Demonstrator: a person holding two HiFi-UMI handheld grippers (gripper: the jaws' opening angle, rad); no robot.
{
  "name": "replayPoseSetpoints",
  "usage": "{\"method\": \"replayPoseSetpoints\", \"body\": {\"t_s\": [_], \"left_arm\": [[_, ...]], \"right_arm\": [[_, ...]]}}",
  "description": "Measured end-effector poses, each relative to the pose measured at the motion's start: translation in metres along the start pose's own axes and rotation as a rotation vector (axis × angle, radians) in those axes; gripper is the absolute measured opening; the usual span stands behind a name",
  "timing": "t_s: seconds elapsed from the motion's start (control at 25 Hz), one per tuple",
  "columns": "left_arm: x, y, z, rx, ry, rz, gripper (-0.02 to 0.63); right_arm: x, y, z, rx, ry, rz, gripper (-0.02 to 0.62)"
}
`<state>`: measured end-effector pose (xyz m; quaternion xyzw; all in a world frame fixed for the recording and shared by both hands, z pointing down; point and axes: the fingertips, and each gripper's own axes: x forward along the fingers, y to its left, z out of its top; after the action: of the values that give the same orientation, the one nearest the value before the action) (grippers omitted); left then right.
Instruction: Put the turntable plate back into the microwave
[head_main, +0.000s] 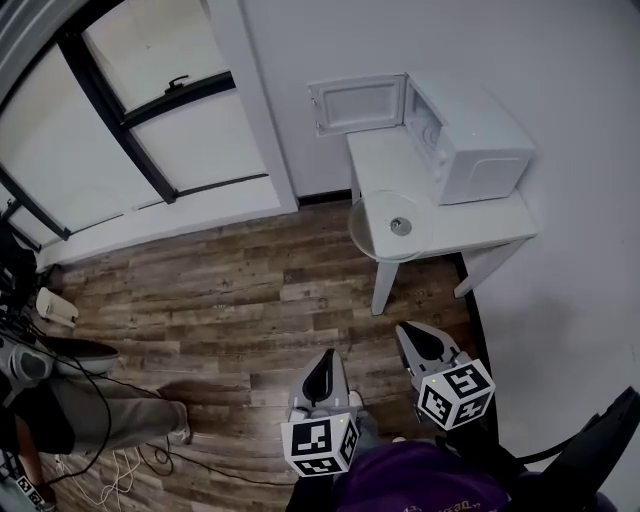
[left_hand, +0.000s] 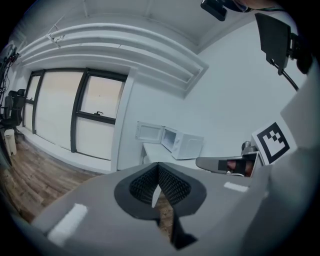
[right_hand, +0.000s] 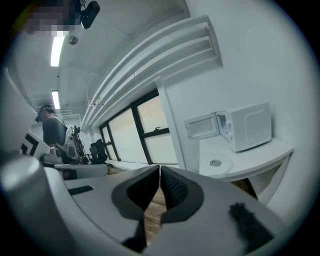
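On white table (head_main: 478, 222), turntable plate (head_main: 378, 214), open microwave (head_main: 480, 145) near it

- White table (head_main: 482, 218) is standing on the wood floor (head_main: 250, 300), beside the wall.
- Microwave (head_main: 478, 145) is sitting on the table's far end, its door (head_main: 357, 103) hanging open past the table's edge.
- Clear turntable plate (head_main: 380, 232) is lying flat at the near end, close to the microwave and apart from it, overhanging the table's floor-side edge.
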<state>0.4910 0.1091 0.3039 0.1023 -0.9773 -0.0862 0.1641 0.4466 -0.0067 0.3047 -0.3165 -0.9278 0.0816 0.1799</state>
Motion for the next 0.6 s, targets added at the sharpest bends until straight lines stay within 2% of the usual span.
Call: {"method": "replayPoseSetpoints", "body": {"t_s": [0.24,0.6], "left_arm": [[0.033,0.052,0.012,-0.014,0.023,-0.019,0.005],[0.070,0.080,0.000,-0.059,0.085,-0.051,0.005]], "right_arm": [[0.054,0.003,0.007,0.001,0.019,-0.047,0.011],[0.089,-0.015,0.008,-0.006,0.040,-0.115,0.011]]}}
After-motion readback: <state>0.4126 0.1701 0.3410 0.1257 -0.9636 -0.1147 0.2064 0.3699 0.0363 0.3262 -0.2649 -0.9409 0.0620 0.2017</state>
